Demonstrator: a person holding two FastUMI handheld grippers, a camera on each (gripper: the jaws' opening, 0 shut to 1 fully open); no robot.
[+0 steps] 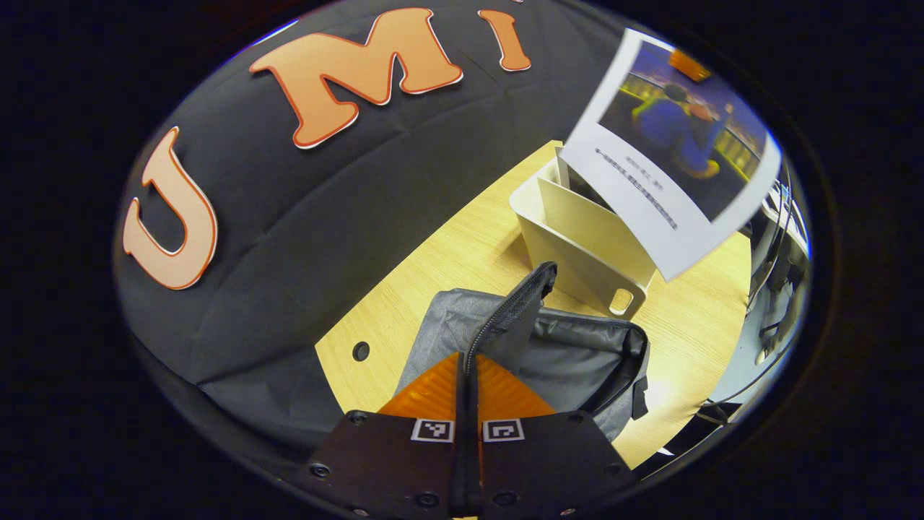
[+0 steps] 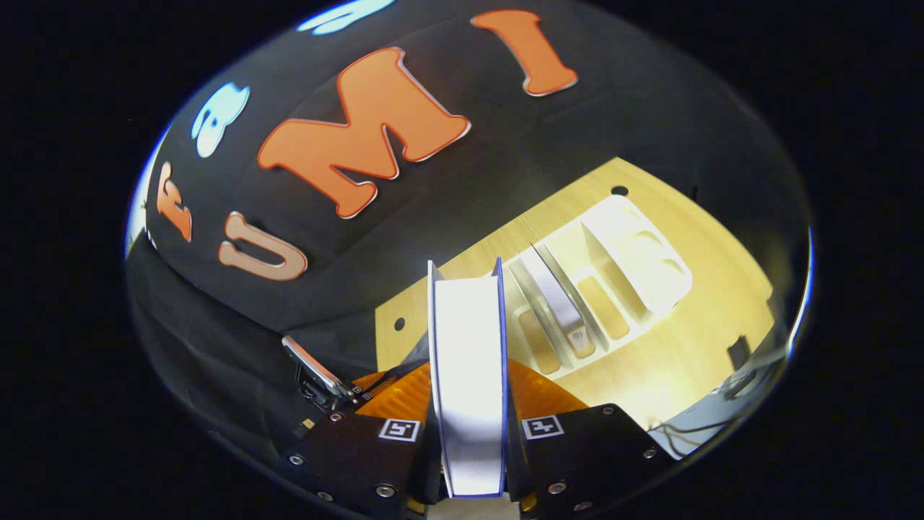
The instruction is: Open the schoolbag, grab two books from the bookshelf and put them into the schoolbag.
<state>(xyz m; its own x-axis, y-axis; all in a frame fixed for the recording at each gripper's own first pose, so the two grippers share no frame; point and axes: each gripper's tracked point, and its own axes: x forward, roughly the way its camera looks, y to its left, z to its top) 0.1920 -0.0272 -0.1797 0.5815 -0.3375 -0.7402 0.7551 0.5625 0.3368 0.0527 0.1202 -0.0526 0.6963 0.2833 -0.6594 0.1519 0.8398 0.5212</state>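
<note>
The grey schoolbag (image 1: 548,354) lies on the wooden table (image 1: 447,260). Its zippered flap edge (image 1: 530,289) is lifted, and my left gripper (image 1: 467,359) is shut on that flap. Behind the bag stands the white bookshelf (image 1: 585,245). A book with a picture cover (image 1: 671,166) hangs in the air above the shelf. In the right gripper view my right gripper (image 2: 469,365) is shut on this book (image 2: 469,325), seen from its white page edge. Below it the bookshelf (image 2: 635,253) holds another thin book (image 2: 556,296) in one slot.
The black cloth wall (image 1: 289,238) runs along the table's far side. The tabletop has small round holes (image 1: 360,351) (image 2: 619,191). Cables (image 1: 722,412) and other gear lie past the table's right edge.
</note>
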